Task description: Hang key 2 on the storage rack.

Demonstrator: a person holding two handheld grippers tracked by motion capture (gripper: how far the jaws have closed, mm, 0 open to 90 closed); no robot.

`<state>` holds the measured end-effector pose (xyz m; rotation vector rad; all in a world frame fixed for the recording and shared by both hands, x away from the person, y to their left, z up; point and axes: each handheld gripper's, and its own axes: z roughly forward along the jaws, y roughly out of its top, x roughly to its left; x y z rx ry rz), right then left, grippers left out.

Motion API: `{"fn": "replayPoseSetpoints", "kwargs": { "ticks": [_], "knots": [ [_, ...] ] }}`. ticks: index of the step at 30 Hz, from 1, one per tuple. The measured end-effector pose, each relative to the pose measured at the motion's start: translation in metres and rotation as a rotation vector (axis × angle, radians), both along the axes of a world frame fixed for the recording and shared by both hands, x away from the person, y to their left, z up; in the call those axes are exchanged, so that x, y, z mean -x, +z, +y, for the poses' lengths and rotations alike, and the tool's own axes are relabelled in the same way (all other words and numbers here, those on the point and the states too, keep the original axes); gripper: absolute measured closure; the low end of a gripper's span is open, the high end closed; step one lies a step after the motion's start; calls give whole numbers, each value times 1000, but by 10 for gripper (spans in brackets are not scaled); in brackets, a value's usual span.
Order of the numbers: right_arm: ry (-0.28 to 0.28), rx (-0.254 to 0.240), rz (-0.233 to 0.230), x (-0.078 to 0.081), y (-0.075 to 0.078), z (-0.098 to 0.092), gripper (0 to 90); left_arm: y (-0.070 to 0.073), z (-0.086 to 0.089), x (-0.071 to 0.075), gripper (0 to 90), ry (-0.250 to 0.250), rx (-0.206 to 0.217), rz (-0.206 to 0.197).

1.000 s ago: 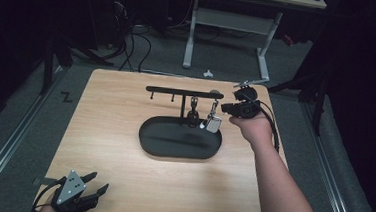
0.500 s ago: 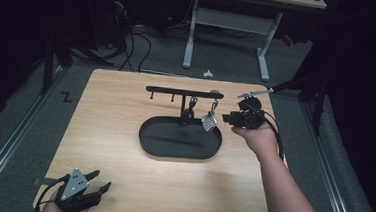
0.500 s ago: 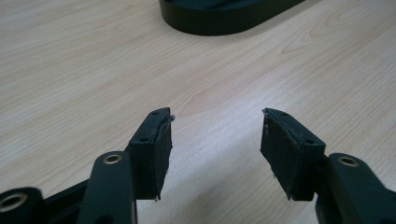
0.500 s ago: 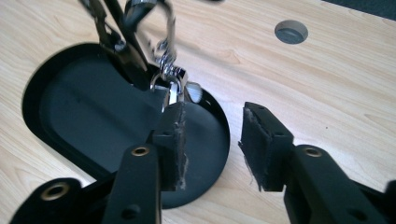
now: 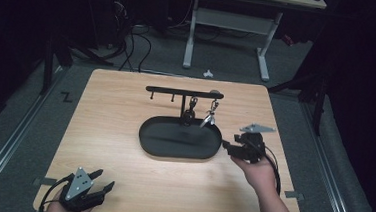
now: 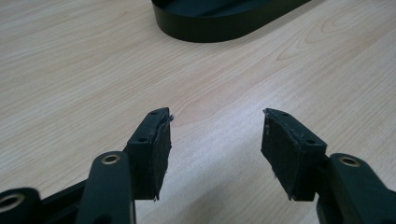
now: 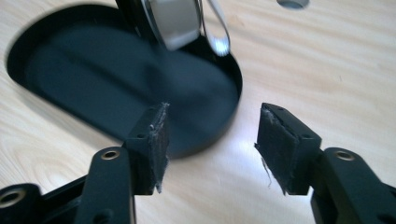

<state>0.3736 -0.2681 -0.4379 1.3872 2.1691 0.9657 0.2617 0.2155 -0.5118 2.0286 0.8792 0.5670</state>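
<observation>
— Where's the right claw (image 5: 227,148)?

— Just beside the right end of the black oval tray (image 5: 153,143) on the light wooden desk (image 5: 116,101), its jaws just opened, empty. The silver keyring (image 5: 208,118) hangs from the black rack (image 5: 177,90) above the tray.

— The left claw (image 5: 101,180)?

— Spread wide, empty, at the desk's near left corner.

**Rig hardware, visual check**

Both grippers matte black. Left gripper (image 5: 101,190) and right gripper (image 5: 226,147): grey three-cornered plate on top, black cable trailing. Jaws carry brass-ringed screw holes; dark pads (image 7: 154,139) frayed at the edges. Forearms bare, no sleeves.
</observation>
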Motion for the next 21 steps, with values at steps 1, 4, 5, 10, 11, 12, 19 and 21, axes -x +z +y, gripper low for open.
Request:
{"fn": "replayPoseSetpoints", "kwargs": {
  "ticks": [1,4,5,10,11,12,19,21],
  "knots": [
    [-24,-16,-34,19,-18,-6,422,0,-4,-4,424,-2,1,-4],
    [-45,-18,-95,41,-40,-13,393,-1,-10,-9,418,-5,5,-9],
    [-58,-10,-126,52,-49,-16,396,-1,-12,-11,416,-5,7,-10],
    [-98,-29,-146,79,-72,-22,385,-2,-20,-22,405,-2,15,-9],
    [-92,-11,-156,82,-72,-22,385,-3,-21,-24,404,-5,15,-7],
    [-93,2,-160,83,-73,-23,385,-3,-23,-25,404,-6,14,-7],
    [-123,-1,-133,87,-79,-33,382,-1,-29,-29,403,-33,14,-8],
    [-129,-6,-131,88,-79,-34,382,-2,-30,-30,403,-37,17,-6]
  ]
}}
